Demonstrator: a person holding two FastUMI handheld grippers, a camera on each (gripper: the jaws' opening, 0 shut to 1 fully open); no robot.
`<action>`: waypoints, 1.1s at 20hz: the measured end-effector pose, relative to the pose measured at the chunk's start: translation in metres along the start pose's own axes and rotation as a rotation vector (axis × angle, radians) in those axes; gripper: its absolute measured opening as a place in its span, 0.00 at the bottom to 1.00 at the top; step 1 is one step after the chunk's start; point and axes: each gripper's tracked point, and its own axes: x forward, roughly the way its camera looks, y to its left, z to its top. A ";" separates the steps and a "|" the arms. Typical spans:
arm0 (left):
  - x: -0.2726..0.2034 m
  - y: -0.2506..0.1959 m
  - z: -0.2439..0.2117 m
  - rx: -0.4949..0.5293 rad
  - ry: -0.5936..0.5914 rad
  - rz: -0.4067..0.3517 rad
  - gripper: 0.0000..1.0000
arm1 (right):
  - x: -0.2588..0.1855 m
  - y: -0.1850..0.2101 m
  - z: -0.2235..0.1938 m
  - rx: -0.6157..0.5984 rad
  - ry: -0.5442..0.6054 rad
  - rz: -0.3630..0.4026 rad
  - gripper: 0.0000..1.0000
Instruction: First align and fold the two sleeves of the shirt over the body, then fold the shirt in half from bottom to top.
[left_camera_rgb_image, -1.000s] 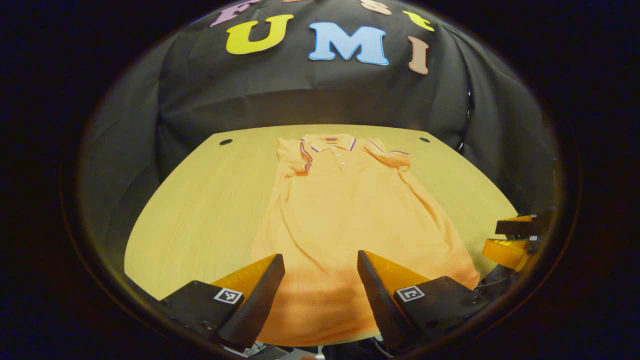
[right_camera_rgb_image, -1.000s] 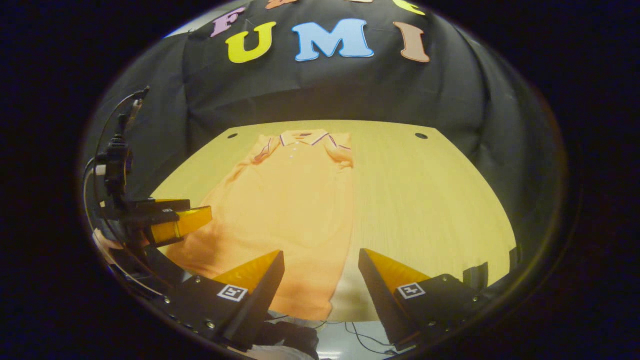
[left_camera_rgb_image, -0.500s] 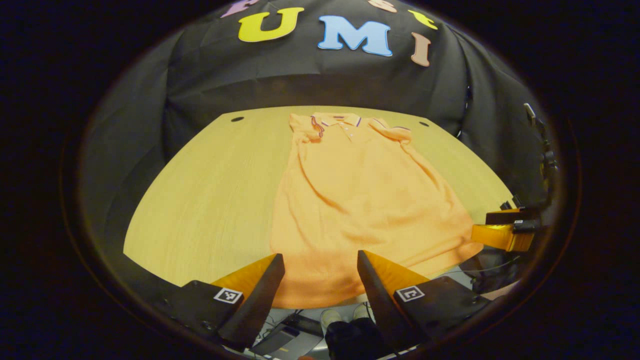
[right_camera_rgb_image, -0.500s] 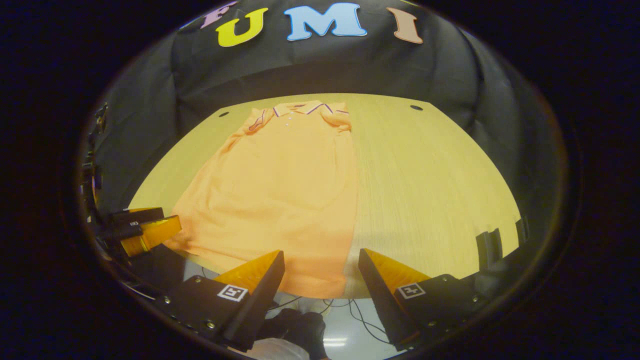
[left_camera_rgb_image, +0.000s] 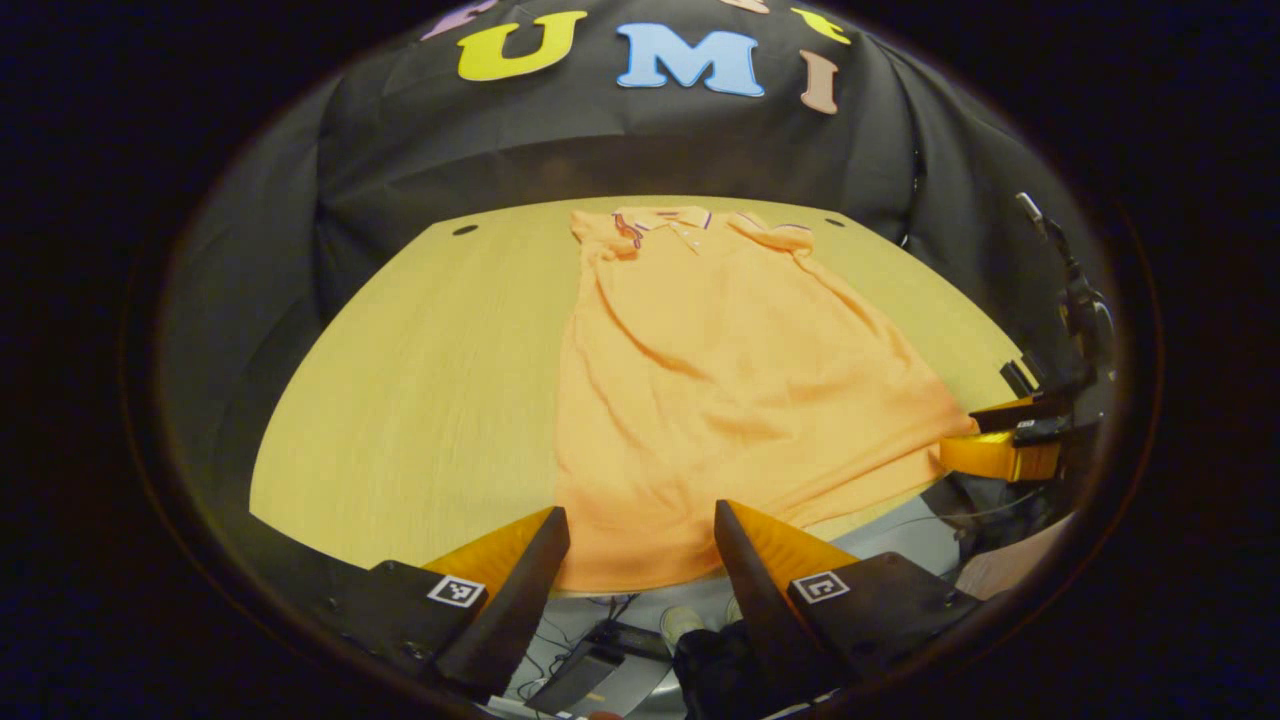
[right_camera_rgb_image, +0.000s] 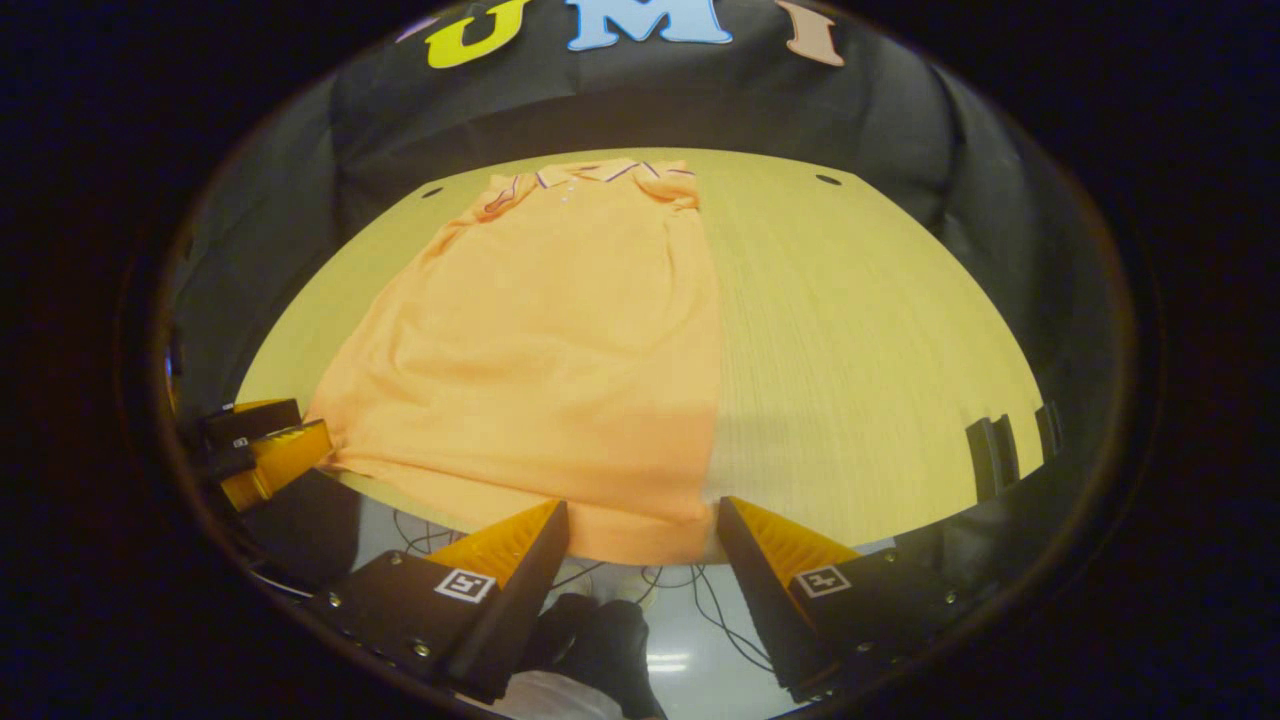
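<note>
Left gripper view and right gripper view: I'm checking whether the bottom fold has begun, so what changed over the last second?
Both grippers drew back toward the near table edge: the left gripper and right gripper, jaws open, now frame the hem of the orange polo shirt. Nothing was gripped. The shirt stayed flat on the wooden table, sleeves folded in.

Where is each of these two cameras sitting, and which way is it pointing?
Left gripper view: rides on the left gripper, at the table's near edge, facing the shirt; its two fingers show, the right gripper far off.
Right gripper view: rides on the right gripper, same direction; its fingers show.
Both share shirt, table and dark back wall.
</note>
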 end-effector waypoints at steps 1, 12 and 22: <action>0.001 0.000 -0.003 -0.003 0.007 0.001 0.94 | 0.000 0.000 0.002 -0.003 -0.008 -0.001 0.93; 0.009 -0.014 -0.003 0.065 -0.016 -0.004 0.66 | 0.003 0.002 0.003 -0.017 -0.007 0.010 0.38; 0.003 -0.023 0.014 -0.045 -0.015 0.038 0.06 | -0.008 -0.003 0.017 0.154 -0.052 0.114 0.02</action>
